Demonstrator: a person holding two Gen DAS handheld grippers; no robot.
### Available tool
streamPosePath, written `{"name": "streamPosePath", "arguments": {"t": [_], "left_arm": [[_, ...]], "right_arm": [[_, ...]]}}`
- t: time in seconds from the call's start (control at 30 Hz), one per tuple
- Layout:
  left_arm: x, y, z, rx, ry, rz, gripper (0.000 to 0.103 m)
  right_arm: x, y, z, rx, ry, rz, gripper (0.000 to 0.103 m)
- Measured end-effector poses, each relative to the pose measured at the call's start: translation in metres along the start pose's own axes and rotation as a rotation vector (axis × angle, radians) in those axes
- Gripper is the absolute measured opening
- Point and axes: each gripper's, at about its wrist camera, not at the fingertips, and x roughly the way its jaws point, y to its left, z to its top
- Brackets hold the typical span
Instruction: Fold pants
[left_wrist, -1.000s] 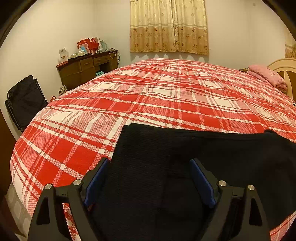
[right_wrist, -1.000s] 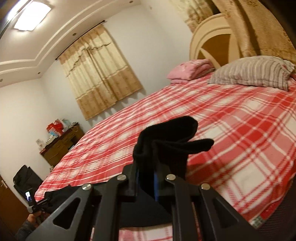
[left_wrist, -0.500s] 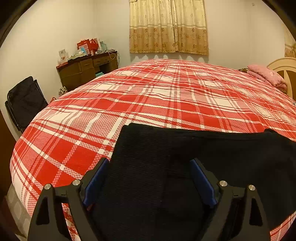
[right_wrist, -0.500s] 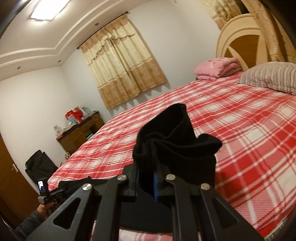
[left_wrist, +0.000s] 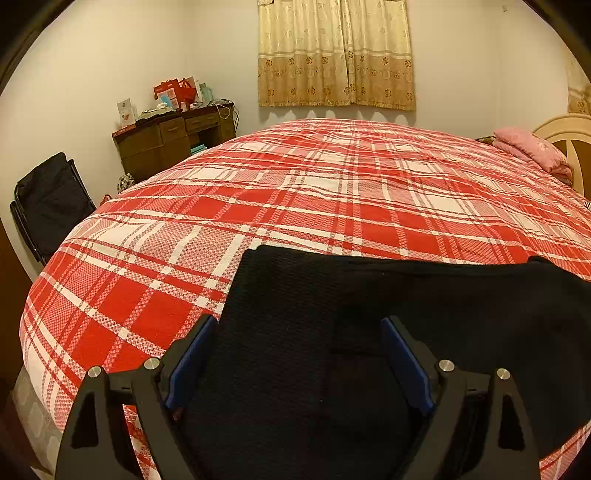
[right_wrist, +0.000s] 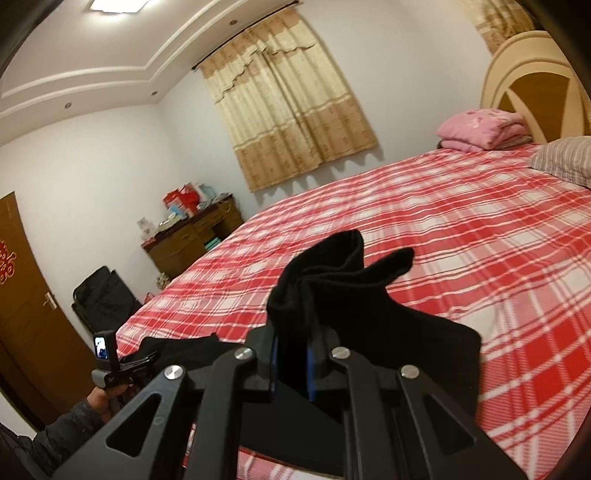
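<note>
Right hand-held gripper (right_wrist: 291, 363) swung leftward, black pants (right_wrist: 332, 269) bunched (limp).

Pants (left_wrist: 369, 332) lie on the bed (left_wrist: 332, 192) at its near edge, stretching from the middle toward the right in the left wrist view. Left gripper (left_wrist: 295, 362) sits over them, one finger at their left border, the other further in — cloth between. Right gripper (right_wrist: 291, 354) is raised above the bed with a bunch of the pants standing up from between its fingers.

Behind the bed: curtain (left_wrist: 336, 55) on the far wall. Desk (left_wrist: 173, 140) in the far left corner, clutter on top. Folding chair (left_wrist: 51, 199) left of the bed, nearer than the desk. Folded blanket (right_wrist: 480, 129) and pillow (right_wrist: 565, 158) at the headboard (right_wrist: 535, 81) — far right.
</note>
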Motion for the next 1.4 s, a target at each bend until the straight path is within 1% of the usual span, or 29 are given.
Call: {"name": "streamPosePath", "arguments": {"t": [0.37, 0.63, 0.67, 0.77, 0.83, 0.9, 0.93, 0.97, 1.03, 1.07, 1.1, 1.13, 1.17, 1.2, 1.27, 1.3, 1.33, 1.4], "left_arm": [[0.0, 0.001, 0.0, 0.001, -0.002, 0.001, 0.09], [-0.003, 0.003, 0.003, -0.011, -0.01, 0.004, 0.09], [-0.006, 0.004, 0.005, -0.018, -0.02, 0.011, 0.09], [-0.029, 0.003, 0.016, -0.01, -0.101, 0.034, 0.09], [-0.044, -0.002, 0.024, 0.002, -0.137, 0.016, 0.09], [-0.055, -0.013, 0.032, 0.003, -0.137, -0.061, 0.09], [-0.057, -0.019, 0.034, 0.004, -0.125, -0.098, 0.09], [-0.058, -0.028, 0.035, 0.004, -0.104, -0.15, 0.09], [-0.059, -0.047, 0.033, 0.009, -0.065, -0.233, 0.09], [-0.059, -0.058, 0.031, 0.014, -0.045, -0.281, 0.09], [-0.06, -0.074, 0.028, 0.03, -0.024, -0.342, 0.09], [-0.062, -0.085, 0.026, 0.044, -0.01, -0.375, 0.09], [-0.063, -0.096, 0.024, 0.054, 0.004, -0.405, 0.09], [-0.062, -0.109, 0.023, 0.057, 0.018, -0.452, 0.09], [-0.058, -0.129, 0.023, 0.043, 0.052, -0.527, 0.09], [-0.055, -0.139, 0.023, 0.034, 0.078, -0.559, 0.09], [-0.052, -0.148, 0.022, 0.027, 0.099, -0.575, 0.09], [-0.041, -0.168, 0.025, 0.018, 0.147, -0.63, 0.089]], "right_arm": [[0.05, 0.032, -0.017, -0.048, 0.101, 0.078, 0.014], [0.085, 0.059, -0.042, -0.116, 0.201, 0.112, 0.014], [0.089, 0.062, -0.045, -0.131, 0.212, 0.119, 0.014], [0.101, 0.077, -0.057, -0.205, 0.246, 0.102, 0.014], [0.112, 0.084, -0.065, -0.256, 0.274, 0.085, 0.014], [0.125, 0.088, -0.076, -0.293, 0.318, 0.061, 0.014], [0.13, 0.089, -0.08, -0.309, 0.339, 0.051, 0.015], [0.137, 0.09, -0.086, -0.325, 0.366, 0.05, 0.015], [0.15, 0.092, -0.098, -0.35, 0.443, 0.063, 0.022], [0.154, 0.093, -0.103, -0.366, 0.475, 0.055, 0.027], [0.153, 0.093, -0.104, -0.374, 0.486, 0.057, 0.039], [0.147, 0.093, -0.102, -0.368, 0.484, 0.078, 0.048], [0.139, 0.092, -0.096, -0.355, 0.472, 0.105, 0.051], [0.128, 0.09, -0.087, -0.348, 0.45, 0.119, 0.054], [0.109, 0.082, -0.072, -0.337, 0.391, 0.109, 0.063], [0.098, 0.072, -0.063, -0.312, 0.355, 0.102, 0.071], [0.091, 0.065, -0.057, -0.286, 0.334, 0.102, 0.076], [0.073, 0.034, -0.043, -0.169, 0.287, 0.116, 0.077]]}}
